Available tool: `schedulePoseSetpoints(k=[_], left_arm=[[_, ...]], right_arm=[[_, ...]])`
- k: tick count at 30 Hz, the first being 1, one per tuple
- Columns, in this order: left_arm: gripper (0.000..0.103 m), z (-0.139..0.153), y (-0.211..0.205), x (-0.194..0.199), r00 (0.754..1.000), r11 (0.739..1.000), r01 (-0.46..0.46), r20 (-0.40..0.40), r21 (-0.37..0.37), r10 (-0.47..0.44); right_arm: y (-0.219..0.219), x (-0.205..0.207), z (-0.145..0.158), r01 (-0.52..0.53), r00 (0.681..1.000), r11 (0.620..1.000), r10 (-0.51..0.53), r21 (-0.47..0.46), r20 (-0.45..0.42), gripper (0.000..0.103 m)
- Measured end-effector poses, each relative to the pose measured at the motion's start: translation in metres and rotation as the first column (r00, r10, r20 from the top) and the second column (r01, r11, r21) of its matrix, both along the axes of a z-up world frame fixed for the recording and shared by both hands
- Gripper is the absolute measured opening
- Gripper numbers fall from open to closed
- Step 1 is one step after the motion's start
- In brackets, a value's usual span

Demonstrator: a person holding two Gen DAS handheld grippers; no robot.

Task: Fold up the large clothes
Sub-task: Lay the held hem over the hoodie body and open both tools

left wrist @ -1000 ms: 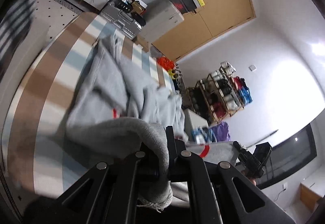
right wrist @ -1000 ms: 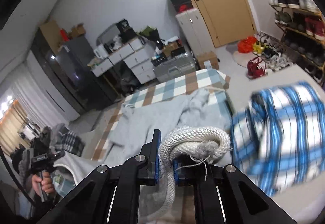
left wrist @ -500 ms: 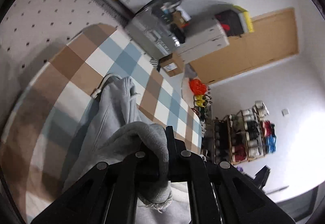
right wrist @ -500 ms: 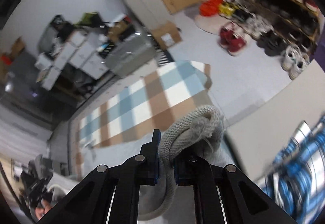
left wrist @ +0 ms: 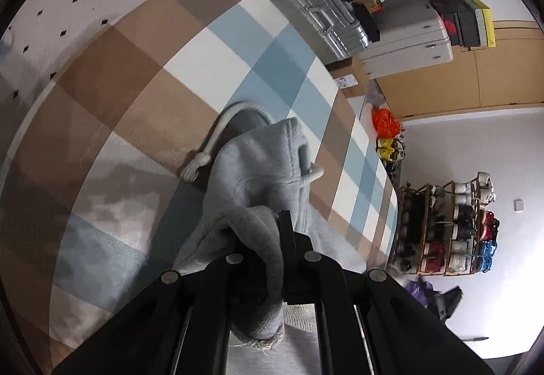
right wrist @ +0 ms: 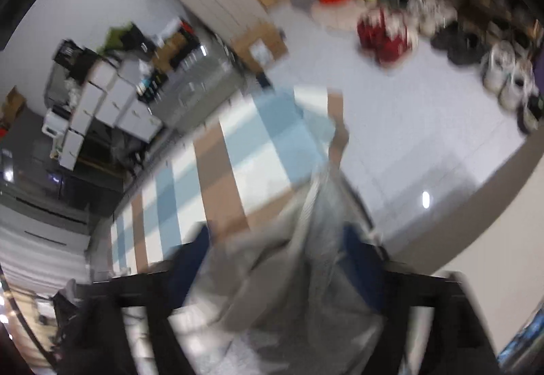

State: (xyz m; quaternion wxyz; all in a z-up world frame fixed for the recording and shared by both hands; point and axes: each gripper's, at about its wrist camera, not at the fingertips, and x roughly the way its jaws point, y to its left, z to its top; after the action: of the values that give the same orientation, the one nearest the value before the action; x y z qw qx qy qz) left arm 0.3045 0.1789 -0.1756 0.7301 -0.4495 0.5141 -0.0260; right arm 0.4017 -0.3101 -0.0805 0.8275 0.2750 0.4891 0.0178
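1. Left wrist view: the left gripper (left wrist: 272,239) has its fingers (left wrist: 285,232) clamped together on a thick grey fold of the hoodie (left wrist: 258,170). The fabric bunches between them and hangs out below with a frayed edge. Ahead of the fingers the hoodie lies in a heap on the checked blanket (left wrist: 142,68), a surface of brown, white and blue squares, roughly at its middle. A pale drawstring (left wrist: 217,143) curls off the heap onto a brown square. Only this view is sharp enough to show the drawstring and the room beyond the blanket's far edge: a silver suitcase (left wrist: 323,14), a cardboard box (left wrist: 348,75), white drawers (left wrist: 408,45), a wooden door (left wrist: 476,68) and a shoe rack (left wrist: 448,225).

2. Right wrist view: everything is smeared by motion. The right gripper (right wrist: 278,259) has its blue-padded fingers (right wrist: 360,259) standing wide apart and opening. Grey hoodie cloth lies loose between them, and whether it touches the pads cannot be told. This view alone shows the blanket's far corner (right wrist: 335,102) with bare pale floor (right wrist: 425,136) beside it, where red shoes (right wrist: 384,38) stand.
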Motion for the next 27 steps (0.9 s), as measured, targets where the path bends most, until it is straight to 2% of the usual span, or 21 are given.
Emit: schedulePoseSetpoints(k=[2, 3, 4, 7, 9, 10, 12, 16, 21, 23, 26, 27], left_arm=[[0.032, 0.011, 0.0, -0.007, 1.0, 0.998, 0.002, 0.006, 0.064, -0.002], [0.067, 0.021, 0.001, -0.011, 1.0, 0.995, -0.013, 0.029, 0.095, 0.01], [0.084, 0.034, 0.002, -0.02, 0.997, 0.992, -0.041, 0.064, 0.119, 0.034], [0.084, 0.064, 0.003, -0.045, 0.99, 0.985, -0.052, 0.139, 0.164, 0.029], [0.084, 0.074, -0.001, -0.06, 0.989, 0.982, -0.028, 0.147, 0.186, 0.001], [0.084, 0.079, -0.009, -0.074, 0.99, 0.975, -0.002, 0.137, 0.221, -0.029], [0.084, 0.081, -0.021, -0.096, 0.99, 0.962, 0.05, 0.113, 0.267, -0.083], [0.084, 0.073, -0.045, -0.134, 0.977, 0.946, 0.144, 0.109, 0.291, -0.183], [0.084, 0.058, -0.091, -0.145, 0.946, 0.905, 0.271, 0.082, 0.329, -0.313], [0.084, 0.05, -0.102, -0.131, 0.939, 0.889, 0.302, 0.05, 0.345, -0.339], [0.084, 0.024, -0.108, -0.118, 0.949, 0.87, 0.3, -0.034, 0.392, -0.312], [0.084, 0.018, -0.108, -0.118, 0.953, 0.868, 0.293, -0.053, 0.401, -0.297]], right_arm=[[-0.008, -0.017, 0.024, 0.013, 0.995, 1.0, -0.015, 0.026, 0.1, 0.093], [-0.008, -0.024, 0.036, -0.015, 0.991, 1.0, 0.011, 0.026, 0.137, 0.094], [-0.005, -0.036, 0.05, -0.037, 0.984, 0.999, 0.038, -0.008, 0.171, 0.094], [0.017, -0.069, 0.079, -0.142, 0.96, 0.987, 0.157, -0.078, 0.233, 0.1], [0.038, -0.096, 0.087, -0.214, 0.941, 0.97, 0.236, -0.111, 0.245, 0.101], [0.05, -0.111, 0.09, -0.248, 0.93, 0.96, 0.273, -0.131, 0.244, 0.101], [0.076, -0.141, 0.087, -0.324, 0.903, 0.93, 0.359, -0.174, 0.237, 0.102], [0.127, -0.187, 0.065, -0.436, 0.851, 0.853, 0.495, -0.287, 0.176, 0.102], [0.19, -0.202, 0.05, -0.507, 0.791, 0.764, 0.597, -0.398, 0.138, 0.101], [0.218, -0.195, 0.038, -0.509, 0.789, 0.725, 0.609, -0.465, 0.086, 0.101], [0.246, -0.178, -0.001, -0.53, 0.797, 0.635, 0.6, -0.561, -0.073, 0.101], [0.248, -0.171, -0.017, -0.542, 0.803, 0.625, 0.581, -0.562, -0.129, 0.1]])
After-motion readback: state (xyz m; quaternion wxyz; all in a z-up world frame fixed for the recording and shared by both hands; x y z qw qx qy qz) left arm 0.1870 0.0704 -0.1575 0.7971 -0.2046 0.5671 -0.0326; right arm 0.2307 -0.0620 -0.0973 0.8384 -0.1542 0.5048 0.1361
